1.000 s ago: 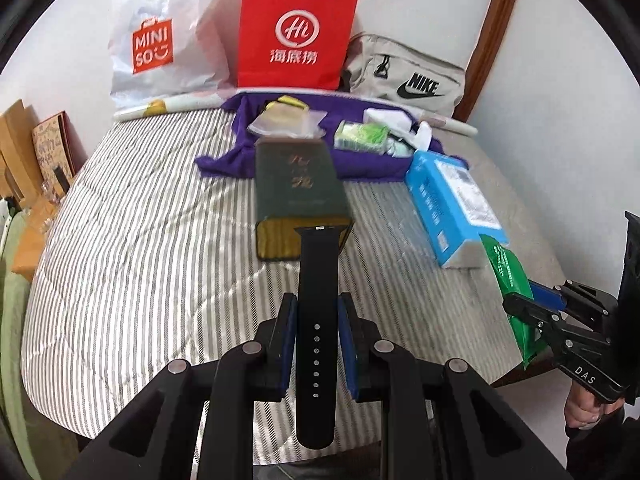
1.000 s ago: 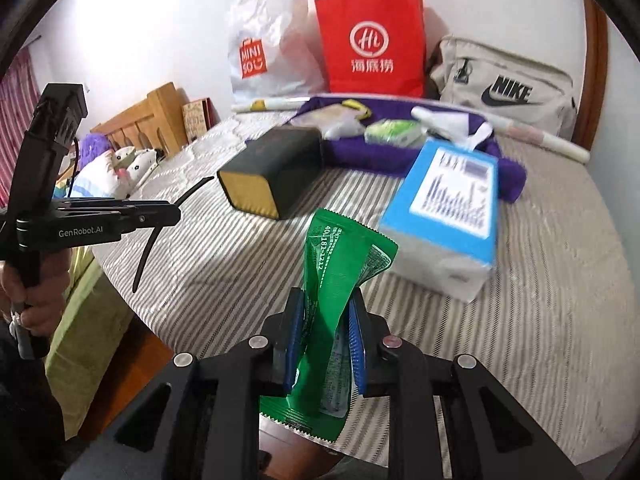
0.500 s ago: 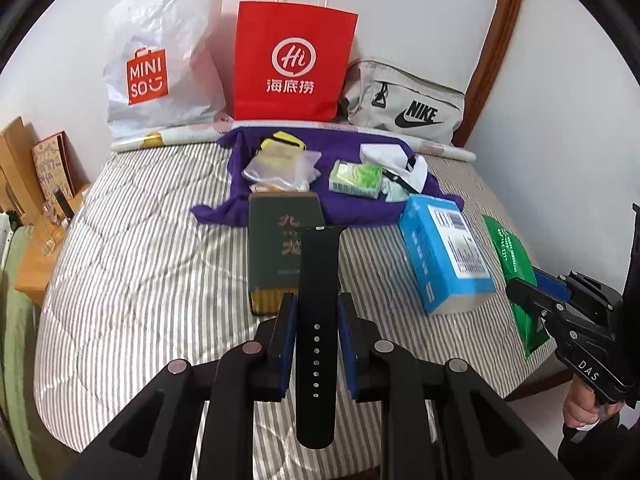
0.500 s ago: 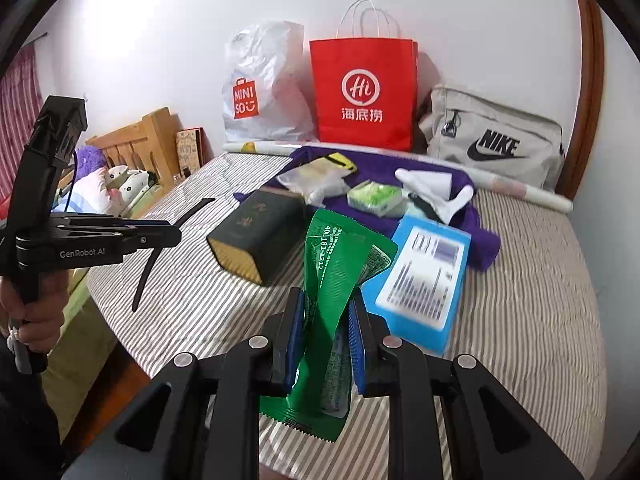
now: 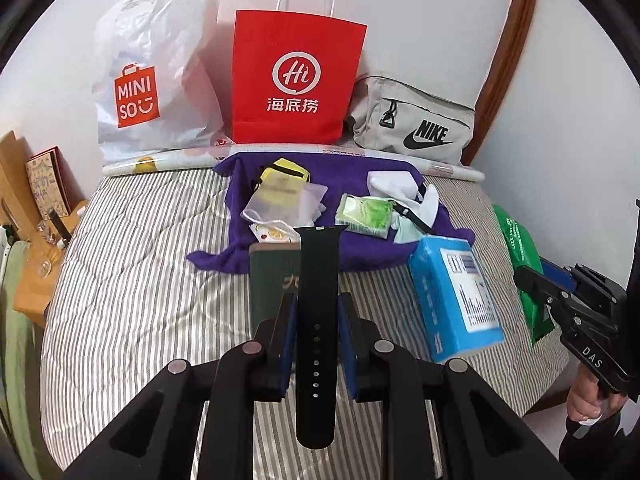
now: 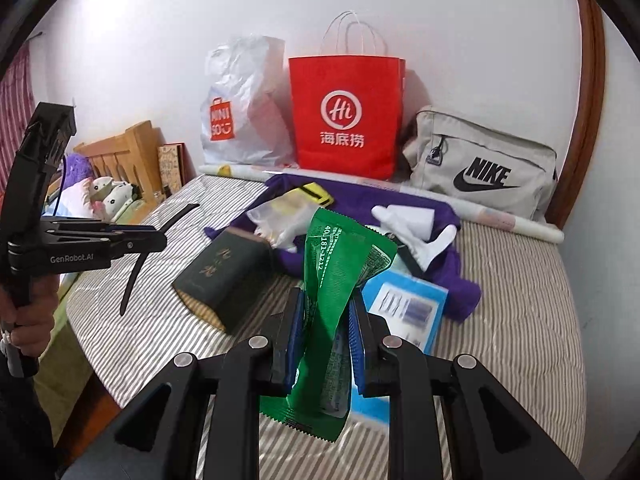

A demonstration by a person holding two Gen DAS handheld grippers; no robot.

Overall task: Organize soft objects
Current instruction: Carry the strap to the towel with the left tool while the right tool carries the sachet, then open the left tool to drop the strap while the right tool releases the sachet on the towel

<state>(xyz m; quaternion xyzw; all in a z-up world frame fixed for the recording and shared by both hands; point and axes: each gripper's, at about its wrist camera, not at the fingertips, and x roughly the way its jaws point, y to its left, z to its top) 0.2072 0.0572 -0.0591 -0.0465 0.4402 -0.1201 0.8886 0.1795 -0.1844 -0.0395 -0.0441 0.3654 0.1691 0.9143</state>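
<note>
My left gripper (image 5: 318,312) is shut on a black watch strap (image 5: 318,280) that stands up between its blue pads, above the striped bed (image 5: 140,300). From the right wrist view the same strap (image 6: 154,248) sticks out of the left gripper (image 6: 160,240). My right gripper (image 6: 326,320) is shut on a crumpled green packet (image 6: 340,256); it shows at the right edge of the left wrist view as the green packet (image 5: 520,248). On a purple cloth (image 5: 344,172) lie a yellow pouch (image 5: 280,184), a green sachet pack (image 5: 366,212) and white socks (image 5: 404,188).
A dark green box (image 5: 272,292) and a blue box (image 5: 456,292) lie in front of the cloth. A white Miniso bag (image 5: 152,80), a red paper bag (image 5: 296,84) and a grey Nike bag (image 5: 416,124) stand against the wall. A wooden headboard (image 6: 124,156) and a person's hand (image 6: 28,328) are at left.
Both grippers have lifted and drawn back from the bed with strap and packet still held. The boxes and cloth now look smaller and farther, and more wall shows.
</note>
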